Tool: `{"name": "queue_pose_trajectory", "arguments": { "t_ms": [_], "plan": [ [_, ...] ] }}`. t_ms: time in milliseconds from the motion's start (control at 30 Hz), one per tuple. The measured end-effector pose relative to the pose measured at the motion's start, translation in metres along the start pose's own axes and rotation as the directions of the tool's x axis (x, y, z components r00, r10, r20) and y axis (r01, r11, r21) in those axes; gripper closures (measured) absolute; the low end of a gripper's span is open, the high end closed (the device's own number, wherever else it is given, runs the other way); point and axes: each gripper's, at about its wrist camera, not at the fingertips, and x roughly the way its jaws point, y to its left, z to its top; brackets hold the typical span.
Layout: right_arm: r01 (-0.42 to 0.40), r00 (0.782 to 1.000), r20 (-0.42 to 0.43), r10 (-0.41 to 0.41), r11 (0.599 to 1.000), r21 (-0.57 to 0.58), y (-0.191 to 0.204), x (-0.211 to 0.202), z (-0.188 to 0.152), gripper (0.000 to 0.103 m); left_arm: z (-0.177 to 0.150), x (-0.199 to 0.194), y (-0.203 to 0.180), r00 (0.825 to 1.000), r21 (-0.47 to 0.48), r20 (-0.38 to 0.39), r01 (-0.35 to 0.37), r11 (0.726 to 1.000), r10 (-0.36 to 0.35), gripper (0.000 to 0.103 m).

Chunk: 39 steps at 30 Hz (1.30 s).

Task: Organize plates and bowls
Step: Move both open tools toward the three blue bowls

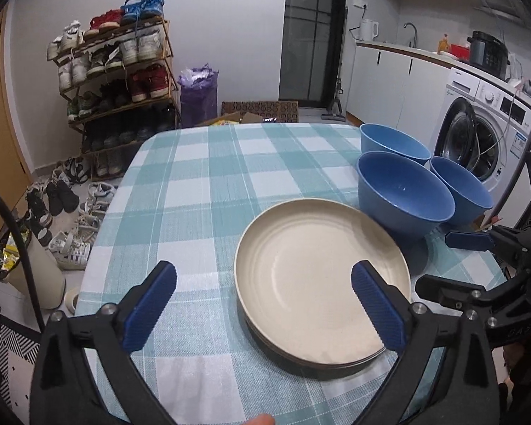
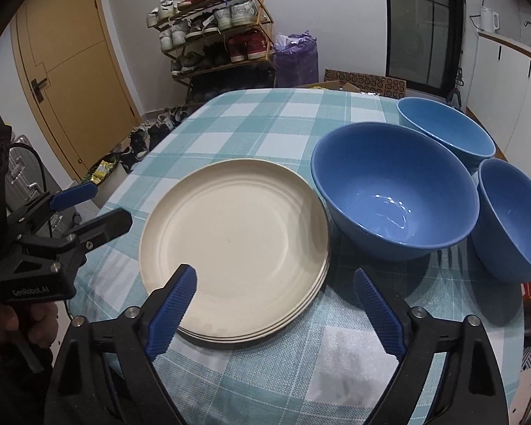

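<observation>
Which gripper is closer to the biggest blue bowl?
Right. The right gripper hangs open just in front of the biggest blue bowl, beside the plate stack. The left gripper, also open, sits on the far side of the plates from the bowl.

Plate stack [image 2: 233,244] on worktop [image 2: 251,117], near front edge. Three bowls [image 2: 394,191] grouped immediately right of stack: one nearest stack, one behind it [image 2: 446,131], one farther right [image 2: 513,219]. Shoe rack [image 2: 216,35] on floor beyond worktop's far left corner.
</observation>
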Motion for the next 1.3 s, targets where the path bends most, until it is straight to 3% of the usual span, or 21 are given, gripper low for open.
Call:
{"name": "queue_pose_trajectory", "arguments": {
  "t_ms": [133,667,1300],
  "plan": [
    [-0.029,0.998,0.057,0.030,0.999,-0.026,-0.001,-0.010,0.003,0.001,0.003,-0.002,-0.005,1.000,0.002,0.023,0.004,1.000,-0.004,0.000],
    [-0.012,0.993,0.118,0.014,1.000,-0.011,-0.027,-0.037,0.014,0.001,0.013,-0.004,-0.010,0.998,-0.030,0.038,-0.040,0.999,0.041,0.000],
    [0.027,0.974,0.219,-0.056,0.991,0.133,-0.102,-0.114,0.028,0.001,0.059,-0.001,-0.050,0.997,0.006,0.079,-0.008,1.000,0.008,0.000]
  ]
}}
